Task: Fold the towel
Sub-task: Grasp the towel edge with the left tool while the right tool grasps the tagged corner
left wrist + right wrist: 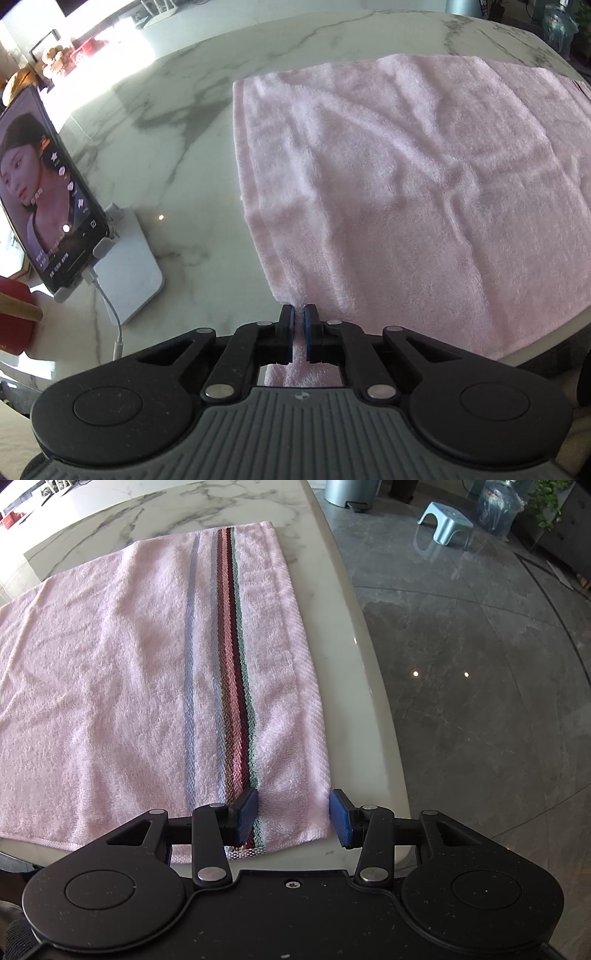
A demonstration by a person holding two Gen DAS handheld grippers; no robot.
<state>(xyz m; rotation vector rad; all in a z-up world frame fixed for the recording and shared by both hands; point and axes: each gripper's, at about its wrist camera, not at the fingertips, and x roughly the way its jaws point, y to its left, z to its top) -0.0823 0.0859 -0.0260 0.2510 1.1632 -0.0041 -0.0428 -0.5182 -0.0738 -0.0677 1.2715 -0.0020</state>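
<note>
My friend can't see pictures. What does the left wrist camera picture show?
The left claw is pinched shut on the near corner of a pink towel lying flat on a white marble table. On the left, a phone leans on a stand, its screen lit.

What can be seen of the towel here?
The towel is pink terry, spread flat with soft creases on the marble table. Grey, red and green stripes run near one end. The left gripper is shut on its near left corner; the right gripper is open astride the striped corner.
</note>
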